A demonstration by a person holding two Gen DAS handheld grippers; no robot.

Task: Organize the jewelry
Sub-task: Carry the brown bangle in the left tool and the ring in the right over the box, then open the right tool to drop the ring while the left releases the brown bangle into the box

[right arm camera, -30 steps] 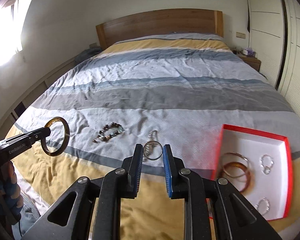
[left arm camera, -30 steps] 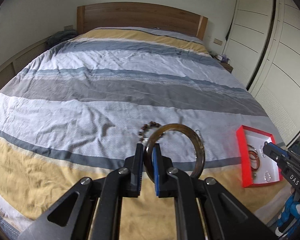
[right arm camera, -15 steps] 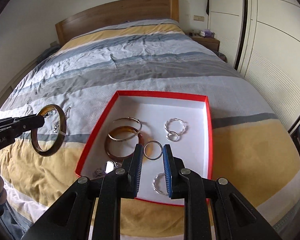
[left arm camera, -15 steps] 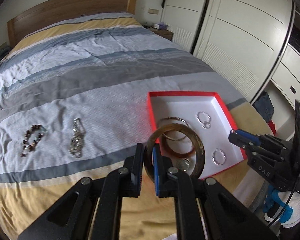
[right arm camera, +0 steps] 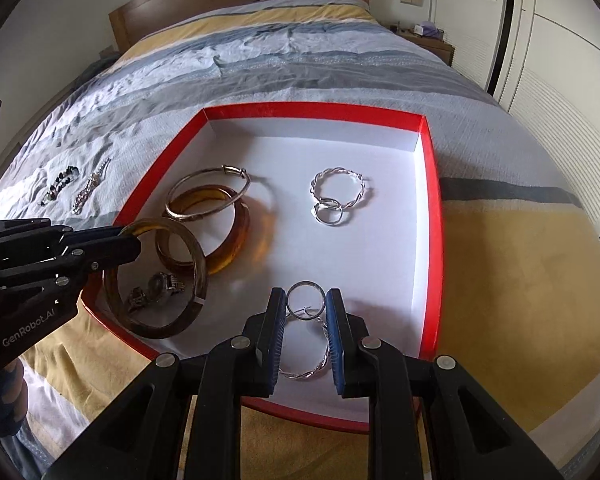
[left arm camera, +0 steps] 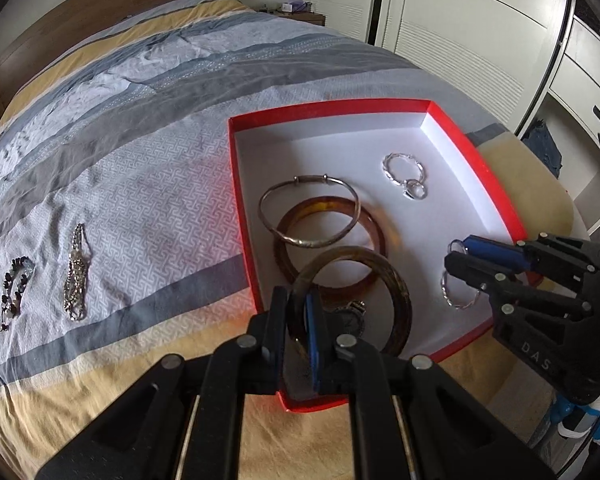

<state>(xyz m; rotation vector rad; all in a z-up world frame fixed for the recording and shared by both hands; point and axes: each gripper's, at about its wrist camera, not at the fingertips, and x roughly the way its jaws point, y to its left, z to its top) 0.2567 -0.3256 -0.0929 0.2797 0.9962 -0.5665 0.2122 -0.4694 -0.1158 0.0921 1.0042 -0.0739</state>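
Brown bangle (left arm camera: 356, 300) gripped by left tongs (left arm camera: 298, 320) | silver ring (right arm camera: 305, 301) pinched by right tongs (right arm camera: 305, 312) | both over red box (right arm camera: 434, 200)

From my left wrist view, my own fingers (left arm camera: 278, 320) cover the near corner of the box (left arm camera: 476, 156) and part of the watch (left arm camera: 350, 312). In the right wrist view, my fingers (right arm camera: 272, 332) hide much of a twisted hoop (right arm camera: 304, 372). The beads (right arm camera: 58, 184) are too small to make out.
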